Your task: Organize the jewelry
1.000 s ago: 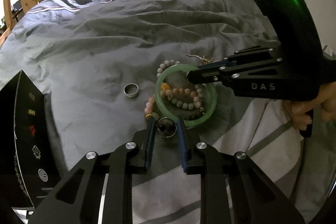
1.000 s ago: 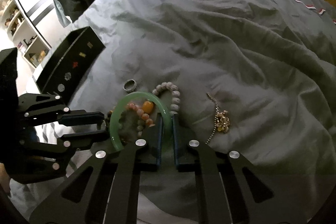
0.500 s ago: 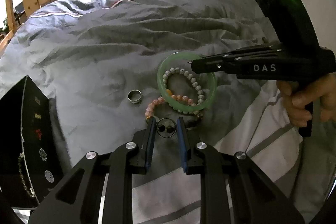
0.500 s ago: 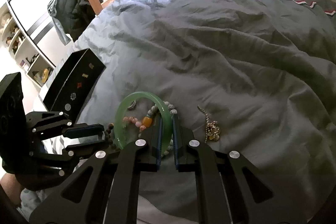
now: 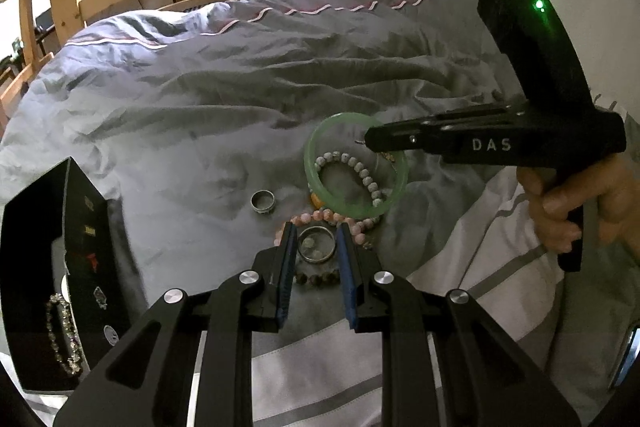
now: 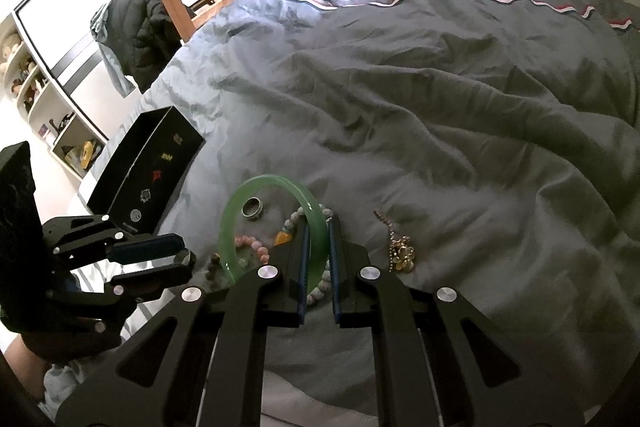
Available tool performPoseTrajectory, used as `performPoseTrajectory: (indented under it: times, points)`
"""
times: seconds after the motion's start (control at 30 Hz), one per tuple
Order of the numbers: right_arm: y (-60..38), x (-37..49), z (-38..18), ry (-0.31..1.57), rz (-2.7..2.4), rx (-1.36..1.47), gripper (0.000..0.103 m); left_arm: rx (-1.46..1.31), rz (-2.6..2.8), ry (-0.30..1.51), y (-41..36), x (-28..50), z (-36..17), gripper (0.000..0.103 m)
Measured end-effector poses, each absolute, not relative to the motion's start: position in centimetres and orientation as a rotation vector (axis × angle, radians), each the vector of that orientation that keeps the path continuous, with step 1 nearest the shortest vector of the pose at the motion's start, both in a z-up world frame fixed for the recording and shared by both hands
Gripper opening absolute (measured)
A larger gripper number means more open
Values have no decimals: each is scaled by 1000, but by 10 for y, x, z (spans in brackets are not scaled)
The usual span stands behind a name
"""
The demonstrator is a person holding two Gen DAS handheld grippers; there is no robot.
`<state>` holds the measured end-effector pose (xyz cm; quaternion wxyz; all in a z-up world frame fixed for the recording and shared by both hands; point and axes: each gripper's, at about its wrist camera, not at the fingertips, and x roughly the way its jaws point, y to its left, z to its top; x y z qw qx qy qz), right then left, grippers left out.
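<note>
right tongs [image 6: 318,259]: clamped on rim of green bangle [image 6: 240,211], lifted clear of bed [image 6: 440,99]; edge-on pinch because hard smooth ring gives no other purchase
green bangle, other view [image 5: 352,203]: hangs tilted above the pile, off the duvet; near-vertical in the pinch, probably so it slides out from the strands without dragging them
left tongs [image 5: 318,259]: parted, straddling metal hoop [image 5: 317,244], pads either side, contact not clear; likely lined up for next pick, or pinning pile down
metal hoop: flat on duvet just in front of the pink strand, between the blue pads
pink bead bracelet [image 5: 332,217]: curled on bed under the bangle, touching the hoop area; left in place, not gripped
grey bead bracelet [image 5: 356,173]: seen through the bangle's opening, on duvet below
dark beads [image 5: 316,279]: short row between left fingers [image 5: 288,267], on fabric
silver ring [image 5: 263,201]: alone on duvet, apart from pile, toward box
gold chain piece [image 6: 400,249]: on bed right of the pile, untouched
black jewelry box [image 5: 48,267]: open at left edge of bed, one beaded strand already inside; likely destination for bangle
risk: slick bangle could swivel or slip in a two-point pinch during carry to box
</note>
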<state>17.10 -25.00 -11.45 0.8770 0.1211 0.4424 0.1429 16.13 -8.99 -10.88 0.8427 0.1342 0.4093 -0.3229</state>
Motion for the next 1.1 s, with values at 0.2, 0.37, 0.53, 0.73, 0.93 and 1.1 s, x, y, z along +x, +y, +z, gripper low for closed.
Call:
performPoseTrajectory:
  times: [0.2,0.37,0.53,0.73,0.93,1.1]
  points:
    - [-251,171,-115,922,292,258,10,278,-681,858,-88,162,-107,20]
    - [-252,171,-113,921,287,253,10,279,-666,847,-87,162,-104,20]
    - [-247,169,-109,932,275,215,10,280,-640,842,-84,161,-99,20]
    - [-233,162,-88,925,264,125,10,292,-589,834,-77,156,-86,20]
    - [-223,153,-68,920,249,75,10,284,-540,836,-64,152,-75,20]
    - [-207,149,-51,910,257,38,10,268,-516,823,-51,150,-63,20]
